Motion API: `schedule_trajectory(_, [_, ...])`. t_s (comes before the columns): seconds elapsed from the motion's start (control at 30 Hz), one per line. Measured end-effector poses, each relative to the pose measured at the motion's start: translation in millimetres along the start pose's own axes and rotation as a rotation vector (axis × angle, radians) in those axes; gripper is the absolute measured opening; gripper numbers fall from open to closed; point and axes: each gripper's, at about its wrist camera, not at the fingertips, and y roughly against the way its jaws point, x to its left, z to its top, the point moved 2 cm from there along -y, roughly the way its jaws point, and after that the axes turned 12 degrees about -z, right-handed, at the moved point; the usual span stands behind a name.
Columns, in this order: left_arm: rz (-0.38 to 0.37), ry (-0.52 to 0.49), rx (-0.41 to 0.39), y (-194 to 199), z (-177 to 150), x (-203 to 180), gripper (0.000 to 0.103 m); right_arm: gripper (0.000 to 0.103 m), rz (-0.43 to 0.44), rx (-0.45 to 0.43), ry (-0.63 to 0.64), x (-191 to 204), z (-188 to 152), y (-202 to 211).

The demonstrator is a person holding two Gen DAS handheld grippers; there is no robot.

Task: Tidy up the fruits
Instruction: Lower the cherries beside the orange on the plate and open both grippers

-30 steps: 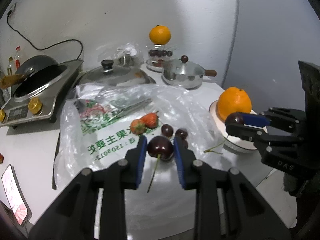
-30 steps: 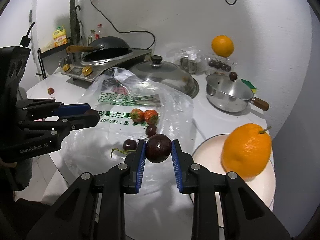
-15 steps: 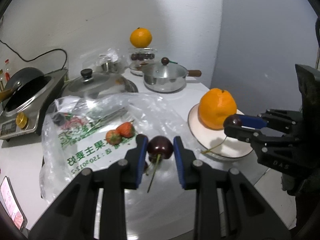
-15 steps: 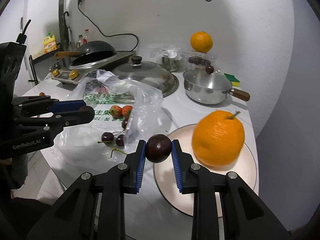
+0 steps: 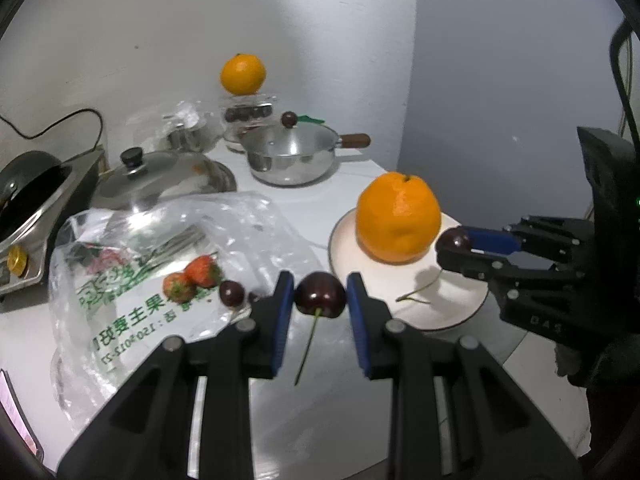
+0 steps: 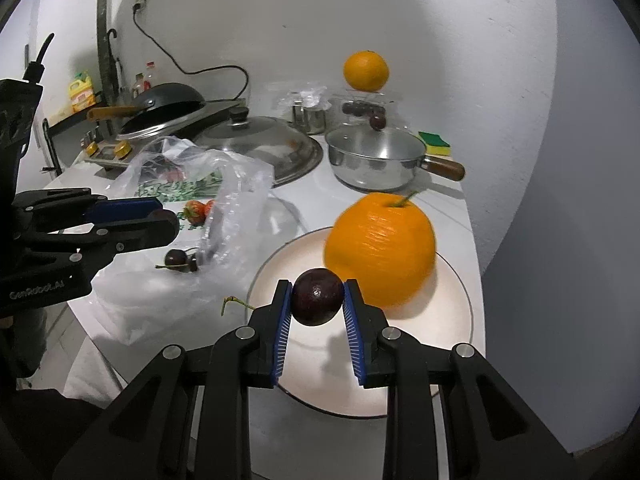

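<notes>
- Left tongs are clamped on a dark red cherry with a green stem; its stem hangs down between the black arms, over the white counter.
- Right tongs are clamped on a second dark round cherry, held above the near part of a round white plate with a thin dark rim.
- Just beyond the right tongs' tips, a large orange with a short green stem sits on that plate, close behind the held cherry.
- From the left wrist view, the plate lies ahead and to the right of the left tongs, with the right tongs reaching in over its far right edge, next to the orange.
- A loose thin green stem lies on the plate near its front edge.
- Ahead and to the left of the left tongs, a crumpled clear plastic bag with green printing is spread on the counter; two red strawberries and a loose dark cherry lie on it.
- Farther ahead stand a steel saucepan with a lid and wooden handle, a domed steel-and-glass lid with a black knob, and a second orange on top of a clear glass container.
</notes>
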Motion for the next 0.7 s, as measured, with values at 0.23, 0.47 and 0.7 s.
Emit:
schedule_trajectory(0.23, [-0.035,-0.018,0.038,-26.1,5.9,-17.4,0.028,0.028,-0.010,0.012,-0.018,-15.3,-6.2,-8.1])
schedule_trajectory(0.47, [-0.067,-0.025,0.073,-54.5,11.2,-32.0,0.028,0.028,-0.022,0.037,-0.043,-37.6,-13.8,-19.2])
schedule_trajectory(0.7, [-0.088,-0.024,0.115,-80.3,10.1,-40.8,0.028,0.028,-0.033,0.062,-0.054,-56.0,-22.7,-32.9])
